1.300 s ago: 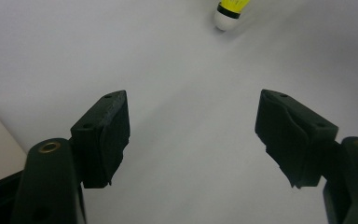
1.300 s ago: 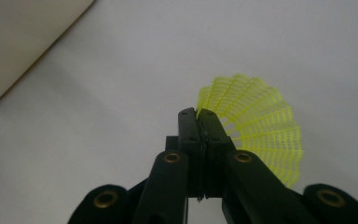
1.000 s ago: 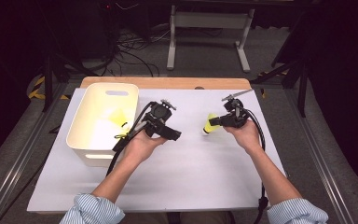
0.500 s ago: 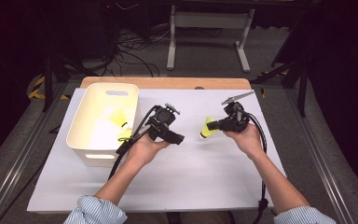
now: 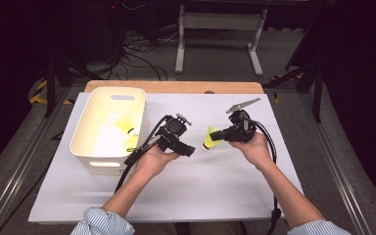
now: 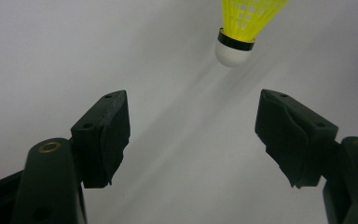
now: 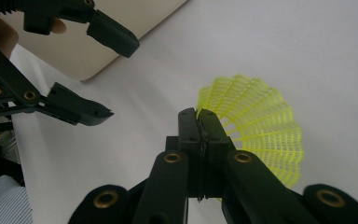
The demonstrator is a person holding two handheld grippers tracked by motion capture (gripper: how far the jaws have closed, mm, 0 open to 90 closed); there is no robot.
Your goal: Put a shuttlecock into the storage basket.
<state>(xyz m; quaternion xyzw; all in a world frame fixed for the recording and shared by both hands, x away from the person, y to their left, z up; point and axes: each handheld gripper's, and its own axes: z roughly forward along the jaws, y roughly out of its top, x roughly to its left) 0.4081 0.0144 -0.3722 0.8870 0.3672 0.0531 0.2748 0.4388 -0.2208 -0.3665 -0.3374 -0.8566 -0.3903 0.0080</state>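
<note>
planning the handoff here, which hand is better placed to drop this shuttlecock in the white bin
Left, probably. The left gripper hangs open beside the white bin, its jaws facing the cork end of the yellow shuttlecock. The right gripper is shut on its skirt rim, farther from the bin.

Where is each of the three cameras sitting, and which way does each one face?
High view: above the person's side, facing forward and down on the table; both forearms, left gripper and right gripper show.
Left gripper view: rides the left gripper, looking between its open jaws at the shuttlecock.
Right gripper view: rides the right gripper, jaws shut on the shuttlecock's skirt; the left gripper shows farther off.
Shared: all three show the shuttlecock over the white table.
</note>
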